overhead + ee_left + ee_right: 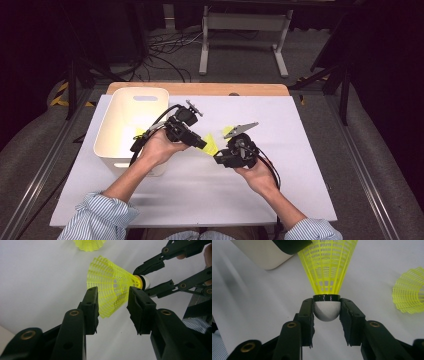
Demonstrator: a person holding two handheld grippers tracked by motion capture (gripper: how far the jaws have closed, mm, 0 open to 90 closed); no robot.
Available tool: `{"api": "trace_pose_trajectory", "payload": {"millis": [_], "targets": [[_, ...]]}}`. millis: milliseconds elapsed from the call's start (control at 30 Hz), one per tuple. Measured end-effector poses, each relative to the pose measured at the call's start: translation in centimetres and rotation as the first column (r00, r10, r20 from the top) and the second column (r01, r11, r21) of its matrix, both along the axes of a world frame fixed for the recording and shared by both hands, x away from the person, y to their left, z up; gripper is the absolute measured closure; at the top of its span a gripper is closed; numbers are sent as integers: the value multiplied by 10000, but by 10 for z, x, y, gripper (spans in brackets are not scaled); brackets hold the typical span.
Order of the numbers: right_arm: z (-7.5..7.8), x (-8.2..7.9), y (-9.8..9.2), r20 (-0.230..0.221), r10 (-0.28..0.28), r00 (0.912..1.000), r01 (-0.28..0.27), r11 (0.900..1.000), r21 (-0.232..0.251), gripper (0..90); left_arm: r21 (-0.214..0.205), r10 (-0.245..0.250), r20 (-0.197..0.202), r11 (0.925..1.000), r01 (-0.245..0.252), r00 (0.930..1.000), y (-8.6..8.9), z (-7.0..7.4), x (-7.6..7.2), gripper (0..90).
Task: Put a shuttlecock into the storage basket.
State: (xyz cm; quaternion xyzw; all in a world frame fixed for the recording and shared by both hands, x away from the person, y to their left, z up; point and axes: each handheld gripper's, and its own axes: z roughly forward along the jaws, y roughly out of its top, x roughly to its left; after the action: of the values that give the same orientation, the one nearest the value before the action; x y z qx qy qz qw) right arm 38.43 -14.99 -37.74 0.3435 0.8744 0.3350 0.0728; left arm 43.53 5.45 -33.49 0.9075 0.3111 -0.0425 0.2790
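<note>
Your right gripper (327,311) is clamped on the white cork head of a yellow shuttlecock (327,270), pads pressed to either side of it, skirt pointing away from you. That shuttlecock is the landmark: it hangs above the white table (280,200), just right of the cream bin (131,120).

Your left gripper (113,306) brackets the flared skirt of the same shuttlecock (110,287). Its jaws stand apart; the right-hand pad looks to touch the mesh, the left-hand pad sits just clear, so the skirt is between them but not gripped.

Judgement: the step in hand is a hand-over from right gripper to left. The next move calls for you to close the left jaws gently on the skirt, which will likely crush if pinched hard, and only then release the cork.

View differences: the right gripper view proves the grip on the cork and shows a second shuttlecock (409,291) lying on the table beyond and to one side. The left gripper view shows the skirt gap. The high view alone places the bin, with what may be yellow inside it; I cannot confirm.
</note>
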Motion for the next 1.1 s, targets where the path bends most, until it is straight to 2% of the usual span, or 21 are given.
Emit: {"api": "trace_pose_trajectory", "payload": {"millis": [267,533,800,900,1033,1100], "targets": [[0,1,3,38,7,10000,-6,10000,-26,647,45,-240,105,9997,240,9997,-2,-1,-1,742],[-2,1,4,69,-13,10000,14,10000,-88,646,27,-268,204,9996,268,9994,-1,1,-2,875],[-5,0,5,173,-62,9998,65,9999,-131,638,125,-496,380,9987,492,9980,-4,3,-7,896],[-6,0,4,219,-140,9997,144,9997,-182,636,92,-419,430,9991,416,9982,-4,4,-9,898],[-7,1,2,178,-169,9997,171,9998,-138,580,-27,-455,399,9990,456,9982,-3,6,-7,900],[-7,0,1,206,-173,9996,176,9997,-147,554,74,-468,429,9989,465,9980,-3,6,-7,899]]}}
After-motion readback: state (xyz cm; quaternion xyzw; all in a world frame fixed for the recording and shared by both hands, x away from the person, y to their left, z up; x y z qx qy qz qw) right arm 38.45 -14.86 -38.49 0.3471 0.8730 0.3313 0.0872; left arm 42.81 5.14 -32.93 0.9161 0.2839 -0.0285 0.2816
